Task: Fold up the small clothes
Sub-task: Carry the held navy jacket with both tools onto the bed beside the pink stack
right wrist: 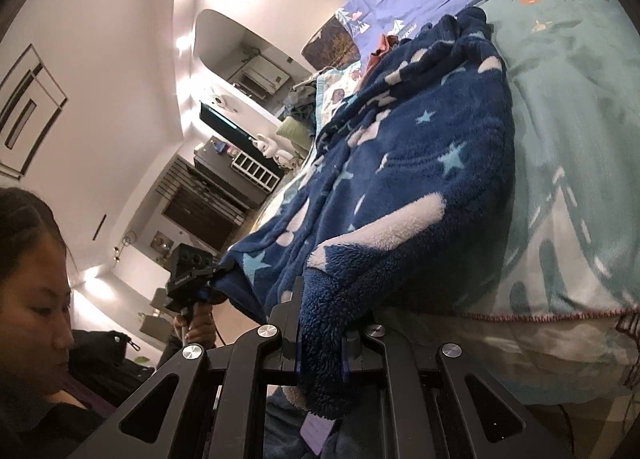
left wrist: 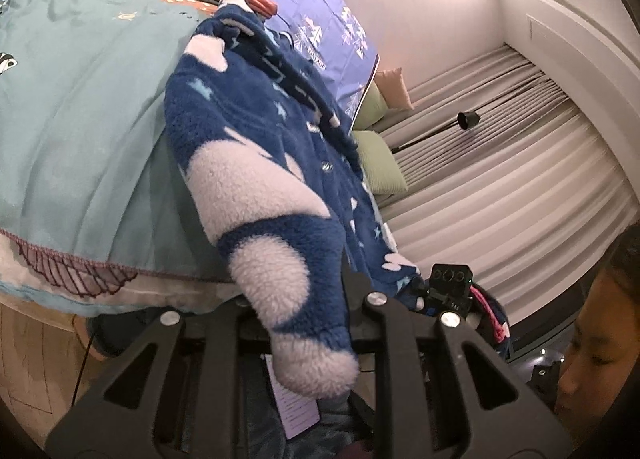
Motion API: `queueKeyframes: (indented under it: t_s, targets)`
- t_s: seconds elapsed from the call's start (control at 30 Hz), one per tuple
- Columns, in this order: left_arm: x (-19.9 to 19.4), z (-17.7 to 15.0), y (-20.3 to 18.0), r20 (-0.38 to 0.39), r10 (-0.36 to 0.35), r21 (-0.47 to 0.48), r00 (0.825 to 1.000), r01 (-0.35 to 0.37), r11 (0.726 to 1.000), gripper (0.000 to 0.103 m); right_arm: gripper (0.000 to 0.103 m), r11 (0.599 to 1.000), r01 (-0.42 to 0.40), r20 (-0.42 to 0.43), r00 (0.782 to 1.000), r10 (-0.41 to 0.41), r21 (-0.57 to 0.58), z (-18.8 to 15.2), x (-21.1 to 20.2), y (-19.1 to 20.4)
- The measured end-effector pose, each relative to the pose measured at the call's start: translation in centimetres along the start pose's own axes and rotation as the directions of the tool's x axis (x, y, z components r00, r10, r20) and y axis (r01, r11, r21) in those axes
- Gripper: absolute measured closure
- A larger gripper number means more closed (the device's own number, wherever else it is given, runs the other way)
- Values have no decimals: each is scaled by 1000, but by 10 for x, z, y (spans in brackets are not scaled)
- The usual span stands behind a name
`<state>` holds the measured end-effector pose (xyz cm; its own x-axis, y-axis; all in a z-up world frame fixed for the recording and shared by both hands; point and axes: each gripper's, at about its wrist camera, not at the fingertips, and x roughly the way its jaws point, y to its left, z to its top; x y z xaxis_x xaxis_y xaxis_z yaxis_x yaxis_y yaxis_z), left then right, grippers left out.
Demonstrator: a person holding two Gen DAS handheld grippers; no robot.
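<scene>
The fluffy blue jacket (right wrist: 400,163) hangs over the bed's (right wrist: 580,139) near edge, pinched by both the left claw (left wrist: 304,323) and right claw (right wrist: 320,343) (soft, floppy, best held by its edges).

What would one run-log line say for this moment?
left gripper: shut on fleece top | right gripper: shut on fleece top | top: draped over bed edge

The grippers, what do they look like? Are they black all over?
Mostly. The right gripper and left gripper are matte black linkages with triangular cut-outs and round silver bolts. Blue edging shows at the right one's fingers. In the left wrist view, a pink cable runs behind the other gripper's black camera box.
</scene>
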<state>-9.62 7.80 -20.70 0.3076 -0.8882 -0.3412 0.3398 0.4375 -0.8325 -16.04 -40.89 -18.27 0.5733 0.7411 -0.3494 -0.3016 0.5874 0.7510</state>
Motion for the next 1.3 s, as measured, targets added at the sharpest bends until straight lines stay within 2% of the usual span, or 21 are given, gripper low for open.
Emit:
queueKeyframes:
  t_s: [0.43,1.3]
  targets:
    - [-5,19,-10,39,-45,-12,998,46,999,80,92,999,-32,43,999,31,7,14,-10,7]
    - [-8,53,-33,69,-64,39,996,61,997,80,92,999,-40,73,997,41,-25,49,-16,20]
